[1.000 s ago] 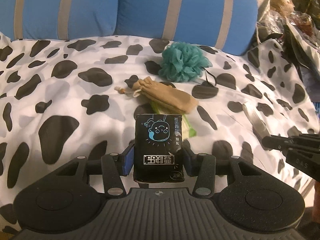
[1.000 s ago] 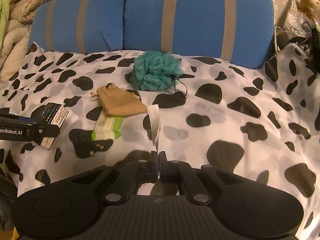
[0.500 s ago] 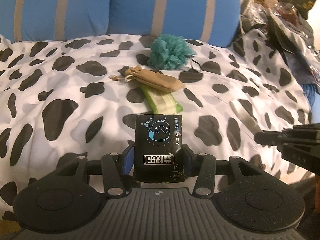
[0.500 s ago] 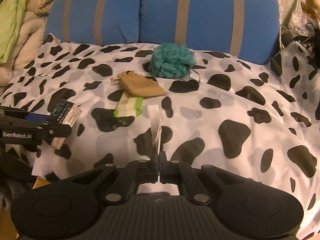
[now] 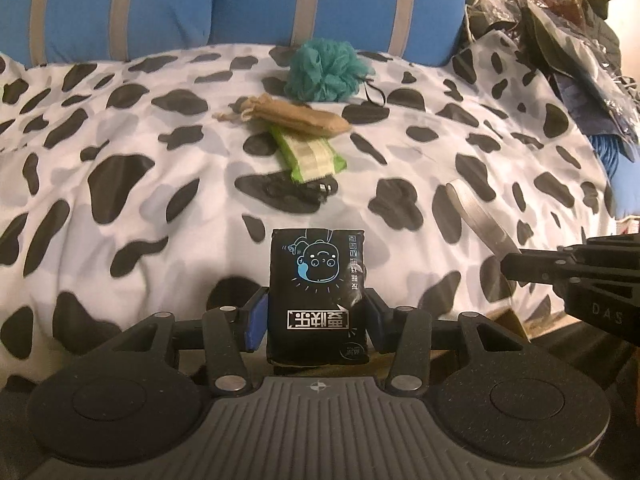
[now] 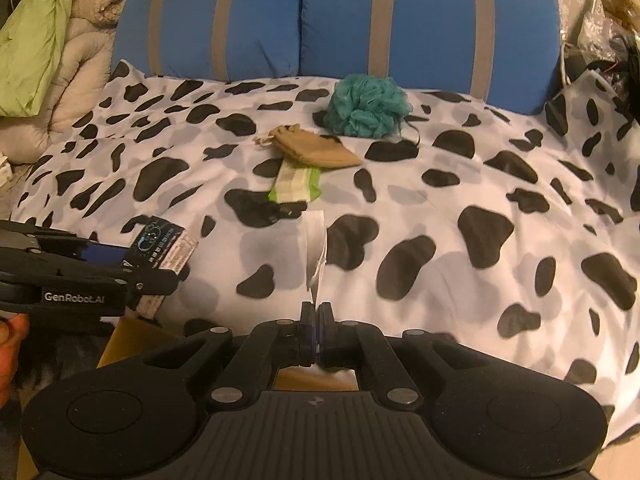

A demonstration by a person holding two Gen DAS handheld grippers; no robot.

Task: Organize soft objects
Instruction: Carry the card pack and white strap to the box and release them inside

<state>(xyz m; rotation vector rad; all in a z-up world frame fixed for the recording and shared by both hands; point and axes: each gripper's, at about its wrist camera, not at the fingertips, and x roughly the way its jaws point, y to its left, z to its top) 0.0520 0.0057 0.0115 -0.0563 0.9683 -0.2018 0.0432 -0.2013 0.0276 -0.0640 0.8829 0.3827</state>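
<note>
The bed (image 6: 500,184), under a white cover with black spots, fills most of both views, and two blue pillows (image 6: 420,20) stand along the top of the frame. In the upper middle of the cover three soft things lie close together: a teal sponge (image 6: 366,106), below it a tan pouch (image 6: 316,148), and below that a green packet (image 6: 296,186) with one end under the pouch. These three are not picked up yet. The left tool (image 5: 316,314) is partly open and its blue pads press on both sides of a black pack (image 5: 318,292), which stands upright in the lower middle of the left view; in the right view the same pack shows at the left edge, near the edge of the bed. The right tool (image 6: 316,322) is fully closed on a thin white strip (image 6: 316,244), which rises from the jaws in the middle of the right view; I cannot tell what the strip is made of. No box or basket for the things is clear in the pictures, only a small brown corner at the lower left of the right view. My judgement is that the task is in an early or middle part: two things are in hand and three are left on the bed.
</note>
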